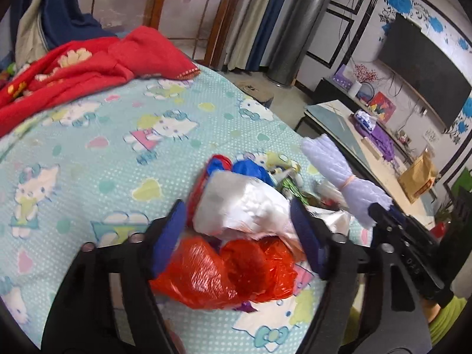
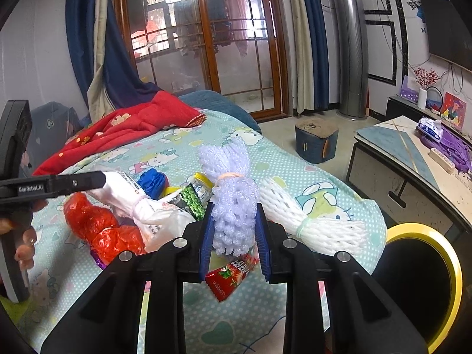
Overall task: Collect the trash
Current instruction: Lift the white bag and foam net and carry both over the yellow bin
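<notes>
Trash lies heaped on the near right part of a pale green cartoon-cat bedsheet. Right gripper has its jaws narrow, clamped on a lavender foam-net bundle tied with a rubber band. Left gripper stands wide, its pads either side of a crumpled white plastic bag without clearly pressing it. Two foam-net bundles show, the second one white, lying right of the held one. One crumpled red-orange plastic bag, one red strawberry-print wrapper, one blue crumpled piece. Far left lies a red floral blanket. A yellow-rimmed black bin is cut off at right. Smaller items in the heap are hard to make out.
</notes>
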A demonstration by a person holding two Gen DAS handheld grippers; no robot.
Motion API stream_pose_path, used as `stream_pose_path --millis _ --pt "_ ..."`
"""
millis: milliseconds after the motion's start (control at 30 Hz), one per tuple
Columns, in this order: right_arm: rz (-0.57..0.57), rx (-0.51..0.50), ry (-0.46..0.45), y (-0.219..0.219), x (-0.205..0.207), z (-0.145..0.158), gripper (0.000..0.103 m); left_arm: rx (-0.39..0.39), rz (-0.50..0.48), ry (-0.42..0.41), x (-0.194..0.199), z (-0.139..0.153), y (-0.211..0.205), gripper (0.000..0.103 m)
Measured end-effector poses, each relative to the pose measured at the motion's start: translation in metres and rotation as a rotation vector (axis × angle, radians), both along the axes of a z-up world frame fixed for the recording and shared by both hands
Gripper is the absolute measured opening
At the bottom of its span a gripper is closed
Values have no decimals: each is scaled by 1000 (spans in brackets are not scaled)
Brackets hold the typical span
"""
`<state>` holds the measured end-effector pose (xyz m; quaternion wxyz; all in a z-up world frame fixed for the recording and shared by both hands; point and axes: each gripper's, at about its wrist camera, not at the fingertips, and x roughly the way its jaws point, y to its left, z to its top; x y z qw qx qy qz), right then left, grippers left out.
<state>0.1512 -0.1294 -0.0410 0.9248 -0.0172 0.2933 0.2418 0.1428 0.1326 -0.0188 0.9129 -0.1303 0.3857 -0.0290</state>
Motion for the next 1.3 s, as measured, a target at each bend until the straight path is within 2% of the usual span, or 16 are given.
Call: stream_pose_path --millis 133,267,300,400,433,567,733,900,1000,1300 --pt "-2 8 -13 -2 -2 4 25 13 -9 -9 3 11 5 68" --pt "-2 13 -20 -3 -3 7 25 -70 -42 41 16 5 6 66" --pt "-2 15 -22 -3 -4 8 25 -71 -38 58 19 2 5 65" --pt "-2 25 -38 -7 -5 14 24 -92 -23 81 22 -7 1 46" --pt "-2 30 -45 -9 -5 17 24 -92 -22 77 21 -7 -1 34" --pt "-6 44 -63 -17 -5 25 24 -81 -37 36 14 0 -11 25" --pt "-20 57 -81 -29 -4 34 24 -59 -61 -53 3 28 -25 25" --pt "-42 69 -96 -46 -7 43 24 9 -90 -135 -2 53 -49 25" --pt "-62 67 -105 -62 -9 47 24 54 -106 -172 -3 60 -66 25" --pt "-158 57 -95 -112 -13 41 24 82 -184 -221 3 62 -119 25"
